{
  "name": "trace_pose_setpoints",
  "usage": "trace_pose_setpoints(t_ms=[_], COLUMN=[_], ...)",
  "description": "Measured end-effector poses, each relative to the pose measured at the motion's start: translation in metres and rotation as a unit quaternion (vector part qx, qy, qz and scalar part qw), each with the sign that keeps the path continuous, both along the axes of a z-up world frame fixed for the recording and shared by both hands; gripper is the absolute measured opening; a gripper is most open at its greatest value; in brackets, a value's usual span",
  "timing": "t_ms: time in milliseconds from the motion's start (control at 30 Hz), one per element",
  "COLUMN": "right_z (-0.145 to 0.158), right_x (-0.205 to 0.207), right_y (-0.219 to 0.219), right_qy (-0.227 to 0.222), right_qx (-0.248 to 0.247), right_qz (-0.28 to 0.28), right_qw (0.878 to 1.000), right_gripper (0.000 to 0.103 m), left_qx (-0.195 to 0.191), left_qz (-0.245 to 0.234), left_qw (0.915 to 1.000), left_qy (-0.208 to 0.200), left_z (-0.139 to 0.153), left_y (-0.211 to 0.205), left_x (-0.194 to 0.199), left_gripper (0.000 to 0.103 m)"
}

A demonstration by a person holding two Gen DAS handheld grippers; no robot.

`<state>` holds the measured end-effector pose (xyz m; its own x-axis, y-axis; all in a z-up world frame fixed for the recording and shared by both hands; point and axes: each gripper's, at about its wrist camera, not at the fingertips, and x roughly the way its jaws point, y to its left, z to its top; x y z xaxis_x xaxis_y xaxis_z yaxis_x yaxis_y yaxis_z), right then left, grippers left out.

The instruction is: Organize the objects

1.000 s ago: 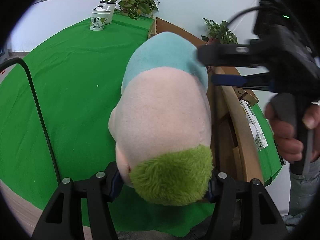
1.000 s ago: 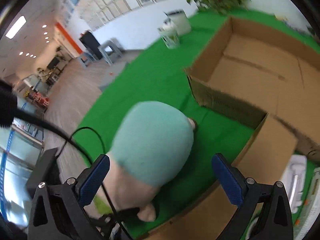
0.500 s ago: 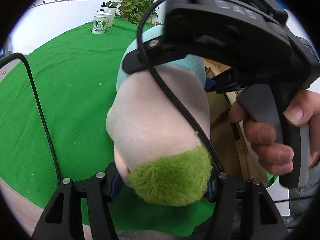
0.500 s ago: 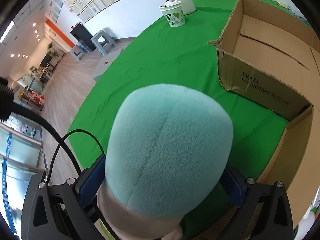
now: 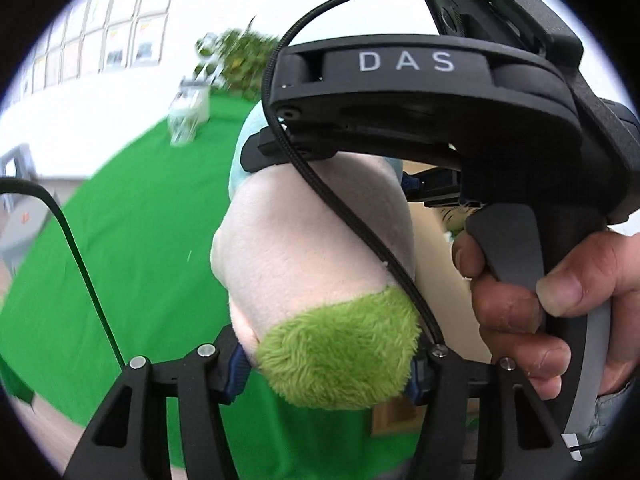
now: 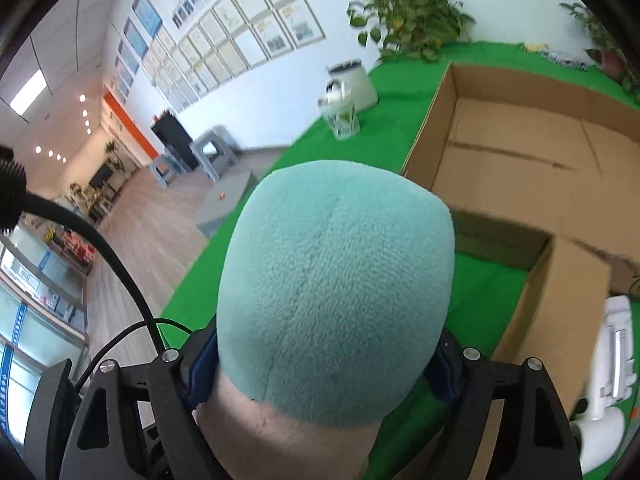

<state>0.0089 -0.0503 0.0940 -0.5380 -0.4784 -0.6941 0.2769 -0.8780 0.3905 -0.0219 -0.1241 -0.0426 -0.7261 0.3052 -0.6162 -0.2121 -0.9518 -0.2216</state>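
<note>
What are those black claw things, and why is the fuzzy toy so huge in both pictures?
A person holds a squeeze-handle tool in each hand, and each tool ends in a two-fingered claw. A small camera sits on each tool and looks along its fingers, so anything in the claw looks giant.

The left tool's picture shows the left claw pressed on the green furry end of a plush toy. You also see the other tool and the person's hand squeezing its handle.

The right tool's picture shows the right claw closing around the toy's teal end, its blue pads at the toy's sides. So both claws have one toy.

Below is a table with a green cloth. On it are an open cardboard box, a small cup, a white pot and leafy plants.
</note>
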Motion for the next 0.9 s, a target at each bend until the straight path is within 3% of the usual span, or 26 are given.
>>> trace_pose_setpoints(t_ms=[200, 433, 767, 833, 900], right_z=[0.073, 0.175, 0.263, 0.276, 0.285], right_x=[0.011, 0.031, 0.048, 0.044, 0.012], right_y=[0.042, 0.091, 0.139, 0.142, 0.135], right_qy=[0.081, 0.195, 0.244, 0.247, 0.241], right_qx=[-0.001, 0.001, 0.035, 0.04, 0.041], right_qz=[-0.026, -0.063, -0.082, -0.082, -0.079], right_qw=[0.996, 0.979, 0.966, 0.965, 0.967], right_gripper=[0.078, 0.077, 0.074, 0.074, 0.074], left_qx=[-0.026, -0.035, -0.018, -0.012, -0.007], left_qz=[-0.025, -0.068, -0.085, -0.08, -0.076], left_qw=[0.9967, 0.9853, 0.9793, 0.9802, 0.9816], left_qy=[0.072, 0.153, 0.183, 0.181, 0.175], left_z=[0.053, 0.118, 0.155, 0.156, 0.153], left_y=[0.027, 0.051, 0.074, 0.073, 0.072], left_x=[-0.017, -0.039, -0.078, -0.086, -0.095], left_gripper=[0.058, 0.058, 0.058, 0.058, 0.058])
